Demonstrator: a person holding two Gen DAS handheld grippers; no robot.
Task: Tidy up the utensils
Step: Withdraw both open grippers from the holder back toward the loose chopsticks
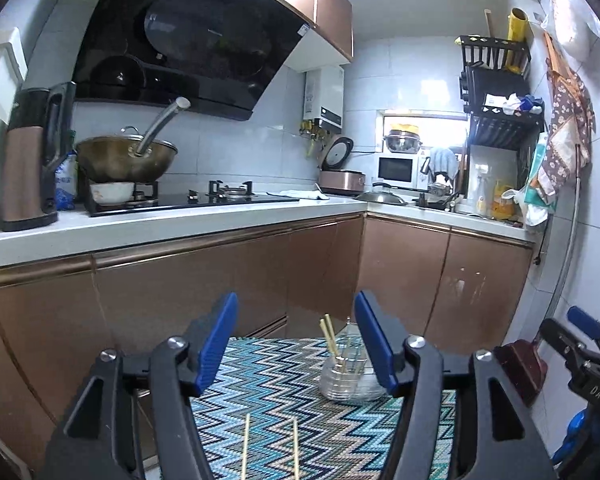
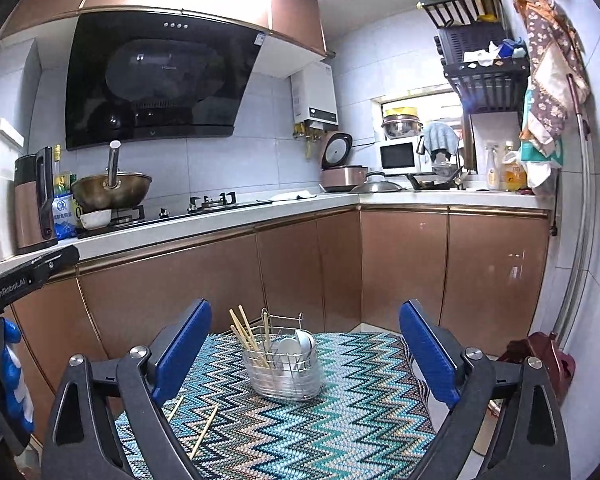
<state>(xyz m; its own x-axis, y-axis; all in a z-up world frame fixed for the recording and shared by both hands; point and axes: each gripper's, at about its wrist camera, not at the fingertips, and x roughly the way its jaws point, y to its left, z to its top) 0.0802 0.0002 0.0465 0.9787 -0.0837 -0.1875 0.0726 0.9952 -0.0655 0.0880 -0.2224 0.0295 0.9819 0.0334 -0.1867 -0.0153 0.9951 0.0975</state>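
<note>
Both the left gripper [image 1: 296, 344] and right gripper [image 2: 306, 350] stand wide open, holding nothing. Ahead, the wire caddy [image 2: 286, 372] sits mid-mat, clear of the zigzag mat's [image 2: 340, 420] edges; two chopsticks [image 1: 270, 448] lie loose just below the left gripper.

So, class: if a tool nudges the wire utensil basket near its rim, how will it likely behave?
The wire utensil basket probably slides on the zigzag mat, looking light. Upright chopsticks and spoons raise its weight, so a high push may tip it. The contents would likely rattle.

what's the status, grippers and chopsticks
Left gripper and right gripper open, empty. Two chopsticks loose on mat; others in wire caddy. Nothing in the way.
</note>
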